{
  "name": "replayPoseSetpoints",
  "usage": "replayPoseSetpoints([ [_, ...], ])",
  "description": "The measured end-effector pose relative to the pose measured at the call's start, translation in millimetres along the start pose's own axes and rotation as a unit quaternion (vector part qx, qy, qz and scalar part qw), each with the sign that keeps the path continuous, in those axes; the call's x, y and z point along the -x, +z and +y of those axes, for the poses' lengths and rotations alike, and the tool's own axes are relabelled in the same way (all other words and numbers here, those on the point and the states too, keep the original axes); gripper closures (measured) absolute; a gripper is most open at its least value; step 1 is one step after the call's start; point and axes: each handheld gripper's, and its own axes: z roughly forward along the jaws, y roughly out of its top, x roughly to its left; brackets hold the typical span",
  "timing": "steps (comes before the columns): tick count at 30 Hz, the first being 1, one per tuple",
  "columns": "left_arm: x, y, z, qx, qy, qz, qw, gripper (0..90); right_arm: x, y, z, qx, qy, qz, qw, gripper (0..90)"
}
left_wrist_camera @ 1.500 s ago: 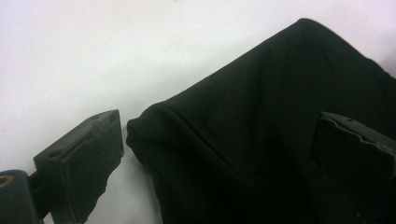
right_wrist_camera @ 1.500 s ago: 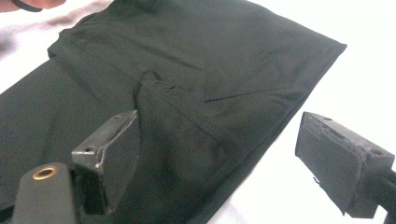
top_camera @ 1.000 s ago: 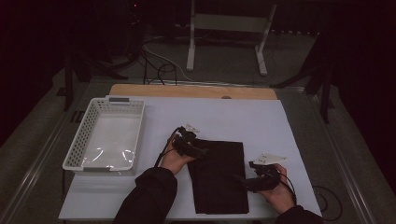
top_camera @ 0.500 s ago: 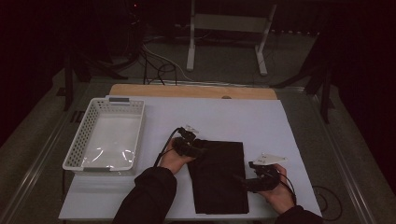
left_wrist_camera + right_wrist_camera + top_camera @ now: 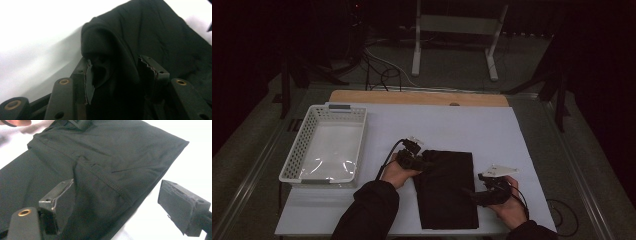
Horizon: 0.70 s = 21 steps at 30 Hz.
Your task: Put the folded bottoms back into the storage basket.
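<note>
A black cloth (image 5: pixel 447 192) lies folded flat on the white table (image 5: pixel 437 120), near its front edge. My left gripper (image 5: pixel 418 162) is at the cloth's far left corner. In the left gripper view its jaws have just been closing, and the black cloth (image 5: pixel 150 32) bunches into a raised fold between the left gripper (image 5: pixel 115 72) pads, which press on it. My right gripper (image 5: pixel 477 192) rests at the cloth's right edge. In the right gripper view the right gripper (image 5: pixel 117 202) stands open, one jaw over the black cloth (image 5: pixel 100 145) and the other over bare table.
A white plastic basket (image 5: pixel 292 165) stands on the table's left side. A wooden strip (image 5: pixel 422 97) runs along the table's far edge. Beyond it, cables and a white metal stand (image 5: pixel 452 25) sit on the dark floor.
None of the hands shifts in the high view. The cloth lies in the same place.
</note>
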Motion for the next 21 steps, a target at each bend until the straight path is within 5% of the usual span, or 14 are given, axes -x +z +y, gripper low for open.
replayPoseSetpoints([
  [5, 1.8, 2.6, 0.2, -0.001, -0.006, -0.017, 0.9998, 50.6, -0.2, 1.2, -0.3, -0.001, -0.002, 0.003, 1.0, 14.7],
  [12, 5.6, 4.0, 0.9, 0.004, 0.002, -0.001, 1.0, 76.2, -1.0, 2.2, -0.8, -0.006, 0.002, 0.002, 1.0, 14.6],
  [21, 11.2, -2.5, 3.8, 0.014, 0.008, 0.023, 0.9996, 80.5, -3.3, 4.6, 1.3, -0.013, 0.003, -0.003, 0.9999, 14.6],
])
